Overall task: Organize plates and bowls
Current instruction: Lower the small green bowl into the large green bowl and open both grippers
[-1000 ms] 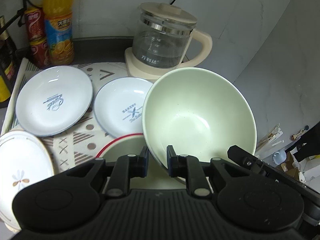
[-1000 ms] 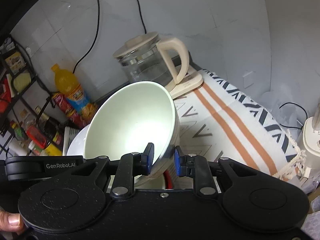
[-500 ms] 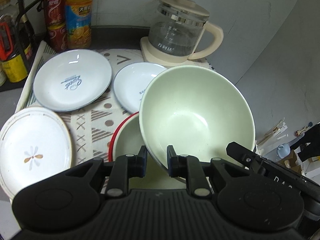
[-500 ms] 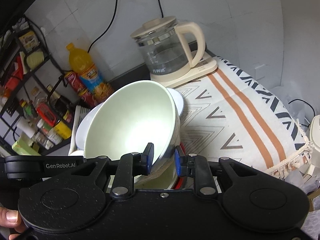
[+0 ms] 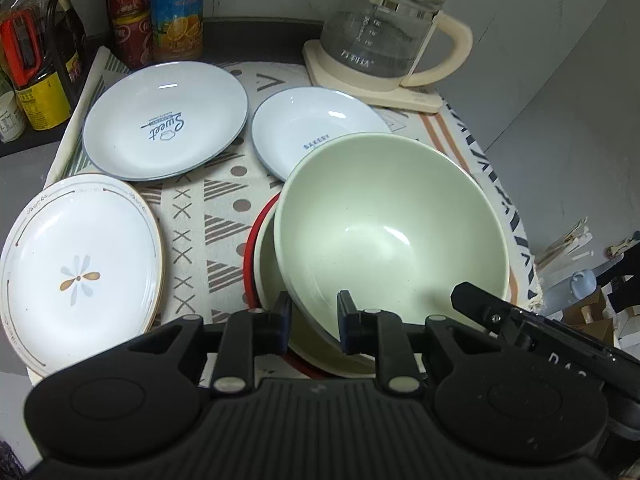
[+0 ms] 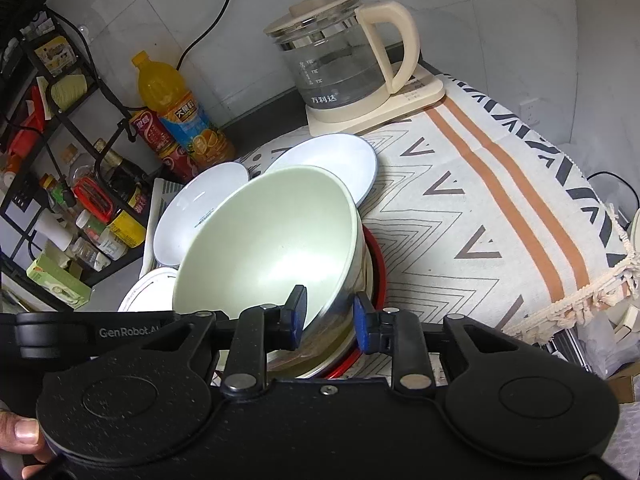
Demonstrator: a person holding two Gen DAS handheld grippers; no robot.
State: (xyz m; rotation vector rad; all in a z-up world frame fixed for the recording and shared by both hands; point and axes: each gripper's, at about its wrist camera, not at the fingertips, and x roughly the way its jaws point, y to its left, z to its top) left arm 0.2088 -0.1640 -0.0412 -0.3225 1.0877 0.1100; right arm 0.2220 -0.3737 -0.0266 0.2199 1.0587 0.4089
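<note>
Both grippers grip the rim of one pale green bowl (image 5: 392, 232), tilted, low over a red-rimmed cream bowl (image 5: 264, 264). My left gripper (image 5: 314, 320) is shut on its near rim. My right gripper (image 6: 330, 314) is shut on the rim of the same green bowl (image 6: 264, 240), above the red-rimmed bowl (image 6: 376, 272). On the patterned cloth (image 5: 216, 208) lie a large light-blue plate (image 5: 164, 120), a smaller light-blue plate (image 5: 304, 128) and a white flower plate (image 5: 76, 268).
A glass kettle (image 5: 384, 36) on a cream base stands at the back right. An orange juice bottle (image 5: 176, 8) and red cans (image 5: 128, 12) stand at the back left beside a rack of condiments (image 6: 60, 184). The cloth's right half (image 6: 500, 216) has orange stripes.
Both grippers have lowered the green bowl toward the red-rimmed bowl, and the views tilt down, showing more of the plates and cloth.
</note>
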